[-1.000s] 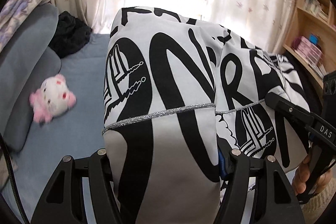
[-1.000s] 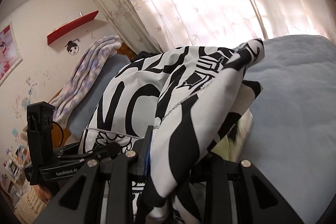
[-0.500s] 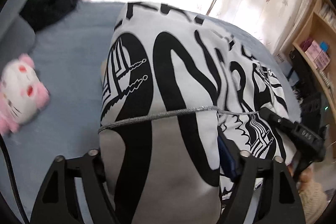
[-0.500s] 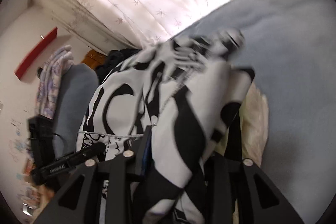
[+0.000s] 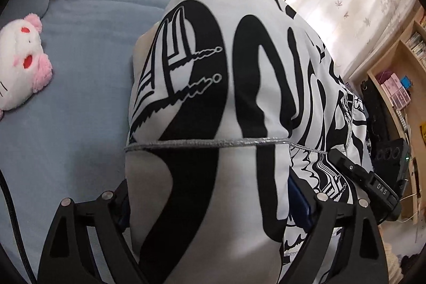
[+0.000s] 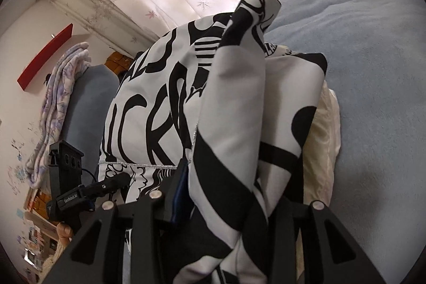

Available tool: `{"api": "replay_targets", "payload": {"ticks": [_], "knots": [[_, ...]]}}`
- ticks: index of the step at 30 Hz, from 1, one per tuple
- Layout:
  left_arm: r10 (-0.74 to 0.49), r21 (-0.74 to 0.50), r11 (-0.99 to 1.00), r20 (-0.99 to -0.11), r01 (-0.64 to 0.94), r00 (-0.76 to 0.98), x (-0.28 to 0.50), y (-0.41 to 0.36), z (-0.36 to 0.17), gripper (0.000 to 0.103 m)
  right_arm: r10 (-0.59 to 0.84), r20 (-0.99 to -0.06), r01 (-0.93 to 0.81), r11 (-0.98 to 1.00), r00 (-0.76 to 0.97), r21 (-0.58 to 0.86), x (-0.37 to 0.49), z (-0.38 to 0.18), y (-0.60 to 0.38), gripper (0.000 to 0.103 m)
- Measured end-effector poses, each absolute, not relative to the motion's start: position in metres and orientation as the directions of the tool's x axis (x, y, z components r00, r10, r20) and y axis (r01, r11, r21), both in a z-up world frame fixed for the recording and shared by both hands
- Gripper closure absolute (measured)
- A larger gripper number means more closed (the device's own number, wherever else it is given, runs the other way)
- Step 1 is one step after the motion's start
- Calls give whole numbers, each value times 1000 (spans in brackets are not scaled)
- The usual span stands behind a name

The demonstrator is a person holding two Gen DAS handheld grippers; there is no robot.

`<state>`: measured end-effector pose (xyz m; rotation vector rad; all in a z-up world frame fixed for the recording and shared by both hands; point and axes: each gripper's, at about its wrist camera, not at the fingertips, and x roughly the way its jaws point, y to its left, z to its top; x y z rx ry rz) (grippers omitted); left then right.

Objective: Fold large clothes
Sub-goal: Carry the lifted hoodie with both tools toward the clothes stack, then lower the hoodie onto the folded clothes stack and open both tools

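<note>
angled down over the blue bed (image 5: 80, 108): left gripper (image 5: 210, 201) and right gripper (image 6: 234, 193), fingers opening, bunched white garment with bold black lettering (image 5: 213, 87) between them, draped across the bed, silver trim crosswise.

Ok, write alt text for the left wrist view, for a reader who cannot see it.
A white garment with bold black lettering fills the frame, draped between the fingers of the opening left claw above a blue bed. A pink-and-white plush toy lies at left; the right claw holds the garment's far side.
</note>
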<state>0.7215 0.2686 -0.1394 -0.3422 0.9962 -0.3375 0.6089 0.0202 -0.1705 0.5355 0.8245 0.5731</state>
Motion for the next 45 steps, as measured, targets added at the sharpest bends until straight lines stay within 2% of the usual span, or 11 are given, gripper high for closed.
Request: {"api": "replay_targets", "payload": {"ticks": [4, 8, 14, 15, 17, 19, 21, 27, 32, 41, 45], "knots": [[-315, -288, 948, -768, 139, 558, 711, 258, -118, 13, 605, -590, -285, 787, 535, 547, 606, -151, 31, 54], [-206, -154, 978, -781, 137, 589, 701, 249, -93, 15, 554, -661, -272, 830, 506, 488, 604, -132, 30, 54], [-97, -36, 995, -644, 96, 759, 686, 247, -29, 16, 506, -632, -210, 849, 587, 485, 593, -99, -9, 54], [-89, -40, 996, -630, 82, 771, 691, 245, -22, 18, 497, -608, -211, 851, 620, 481, 591, -92, -13, 54], [-64, -51, 998, -626, 41, 777, 704, 241, -16, 40, 466, -541, -221, 862, 700, 457, 594, -76, -16, 54], [-44, -57, 998, -657, 8, 753, 724, 234, -22, 51, 452, -518, -209, 863, 726, 460, 603, -70, -12, 54], [-13, -42, 999, -680, -21, 733, 739, 224, -33, 54, 476, -505, -219, 846, 720, 486, 620, -69, 2, 54], [79, 45, 997, -714, -67, 695, 773, 216, -77, 49, 381, -637, -186, 917, 670, 353, 672, -101, 60, 54], [43, -39, 993, -755, -110, 654, 786, 235, -101, 34, 320, -721, -142, 944, 614, 299, 704, -133, 63, 54], [5, -121, 981, -762, -149, 647, 789, 255, -127, 23, 273, -732, -159, 962, 624, 223, 713, -151, 71, 52], [29, -109, 979, -760, -172, 649, 785, 256, -127, 16, 247, -731, -143, 969, 636, 203, 709, -151, 71, 44]]}}
